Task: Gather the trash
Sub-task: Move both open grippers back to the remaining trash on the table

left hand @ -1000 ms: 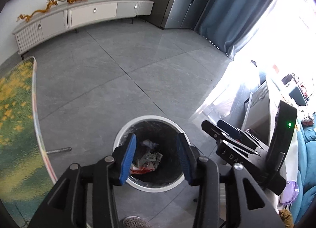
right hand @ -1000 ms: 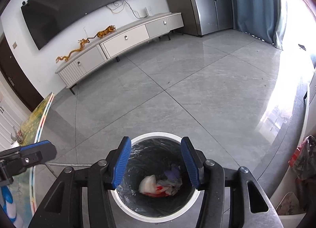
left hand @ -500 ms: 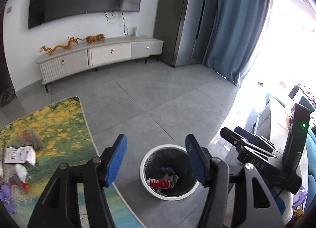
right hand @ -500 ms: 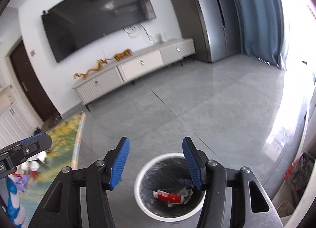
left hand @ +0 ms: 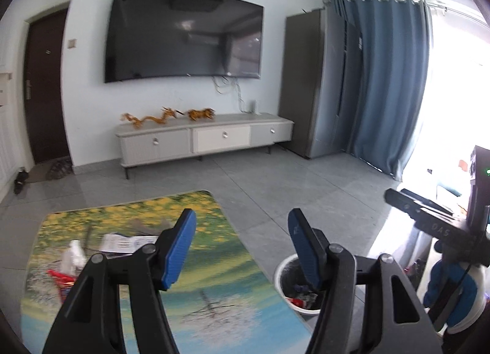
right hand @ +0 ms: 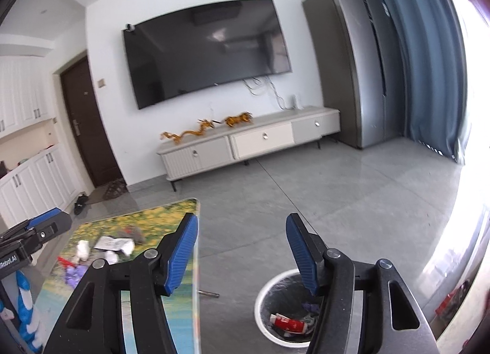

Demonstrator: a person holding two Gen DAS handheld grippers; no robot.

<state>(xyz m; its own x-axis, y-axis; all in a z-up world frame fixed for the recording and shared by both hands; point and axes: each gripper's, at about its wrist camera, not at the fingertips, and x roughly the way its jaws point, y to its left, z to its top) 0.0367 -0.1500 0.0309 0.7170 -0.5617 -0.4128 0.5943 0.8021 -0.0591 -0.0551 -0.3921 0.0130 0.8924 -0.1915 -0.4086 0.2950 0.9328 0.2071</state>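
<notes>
A white trash bin [left hand: 283, 271] with a black liner stands on the floor beside a table [left hand: 214, 265] with a flower-print top. A red wrapper [right hand: 288, 323] and other scraps lie inside the bin [right hand: 265, 295]. On the table lie loose pieces of trash: a white printed paper [left hand: 122, 242], a crumpled white tissue [left hand: 75, 254], a red wrapper [left hand: 59, 277] and purple scraps [right hand: 75, 272]. My left gripper [left hand: 242, 231] is open and holds nothing, raised over the table's right edge. My right gripper [right hand: 242, 231] hangs above the floor between table and bin, its jaws opening with nothing between them.
A long low TV cabinet [left hand: 202, 139] stands against the far wall under a large TV [left hand: 183, 38]. A grey fridge [left hand: 309, 84] and blue curtains [left hand: 389, 87] fill the right. A dark door [right hand: 88, 127] and shoes [right hand: 81, 200] are at the left.
Both grippers rose from just above the bin and tilted up, so the bin dropped low in both views and the table with its trash came into view. Both jaws spread wider.
</notes>
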